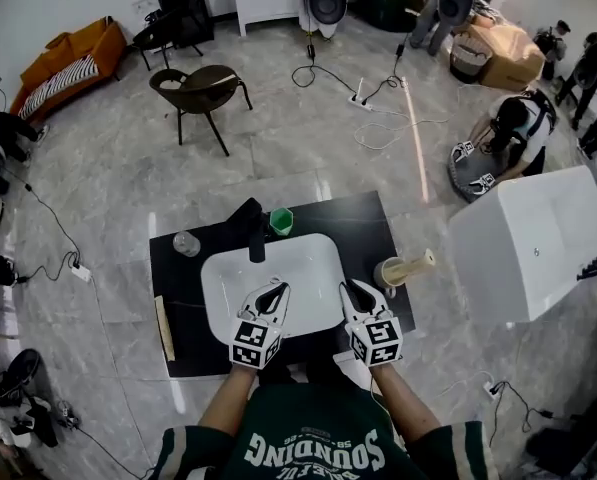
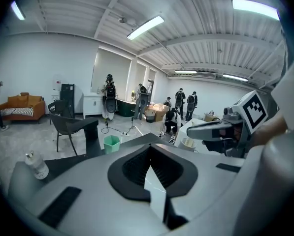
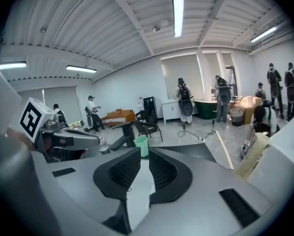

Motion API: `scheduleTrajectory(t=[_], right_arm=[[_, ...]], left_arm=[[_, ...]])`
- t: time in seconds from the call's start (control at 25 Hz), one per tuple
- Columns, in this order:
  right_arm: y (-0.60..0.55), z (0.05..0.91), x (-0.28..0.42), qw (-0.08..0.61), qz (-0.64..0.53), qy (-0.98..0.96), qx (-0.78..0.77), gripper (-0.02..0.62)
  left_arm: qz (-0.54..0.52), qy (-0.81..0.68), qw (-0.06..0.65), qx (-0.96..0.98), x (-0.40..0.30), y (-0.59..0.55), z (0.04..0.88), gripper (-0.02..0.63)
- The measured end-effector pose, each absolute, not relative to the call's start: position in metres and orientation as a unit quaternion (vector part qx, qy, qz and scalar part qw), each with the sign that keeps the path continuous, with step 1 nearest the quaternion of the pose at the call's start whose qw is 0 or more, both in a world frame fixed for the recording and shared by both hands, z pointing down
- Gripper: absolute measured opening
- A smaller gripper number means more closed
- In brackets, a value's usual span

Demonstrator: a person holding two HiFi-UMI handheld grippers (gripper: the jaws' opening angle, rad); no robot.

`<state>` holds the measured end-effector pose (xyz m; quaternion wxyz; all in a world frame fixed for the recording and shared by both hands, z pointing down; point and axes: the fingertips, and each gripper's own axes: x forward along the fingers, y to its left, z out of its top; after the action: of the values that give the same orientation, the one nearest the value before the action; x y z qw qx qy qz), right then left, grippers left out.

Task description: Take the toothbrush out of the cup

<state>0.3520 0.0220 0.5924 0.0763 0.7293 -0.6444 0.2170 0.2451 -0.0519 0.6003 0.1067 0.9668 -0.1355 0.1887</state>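
Head view, our left gripper (image 1: 279, 287) and right gripper (image 1: 347, 285) over the white sink (image 1: 308, 253), toothbrush (image 1: 419, 262) in the beige cup (image 1: 389, 274) just right of it, left gripper view, 2 jaws meet at the tips, empty, right gripper view, 2 jaws closed, nothing between.

Your dark green shirt (image 1: 308, 446): big white print, upside down in head view, reads "SOUNDING". Smaller line beside it too small to read. White cube (image 1: 255, 343) on your left gripper (image 1: 274, 290): black-and-white square code markers on its faces. Second white cube (image 1: 378, 340) on your right gripper (image 1: 351, 290): same kind of markers; one also shows in left gripper view.
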Motion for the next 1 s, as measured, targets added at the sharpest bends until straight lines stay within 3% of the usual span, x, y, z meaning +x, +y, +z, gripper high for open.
scheduleTrajectory(t=[0.36, 0.88, 1.0], right_arm=[[0.106, 0.602, 0.478, 0.057, 0.241, -0.529, 0.812, 0.126], [0.136, 0.627, 0.554, 0.057, 0.254, -0.474, 0.841, 0.127], [0.132, 0.63, 0.556, 0.06, 0.258, -0.48, 0.836, 0.096]], left_arm=[[0.194, -0.116, 0.098, 0.969, 0.275, -0.031, 0.592, 0.011], [0.203, -0.138, 0.096, 0.965, 0.28, -0.021, 0.595, 0.011], [0.207, -0.143, 0.096, 0.963, 0.28, -0.02, 0.596, 0.011]])
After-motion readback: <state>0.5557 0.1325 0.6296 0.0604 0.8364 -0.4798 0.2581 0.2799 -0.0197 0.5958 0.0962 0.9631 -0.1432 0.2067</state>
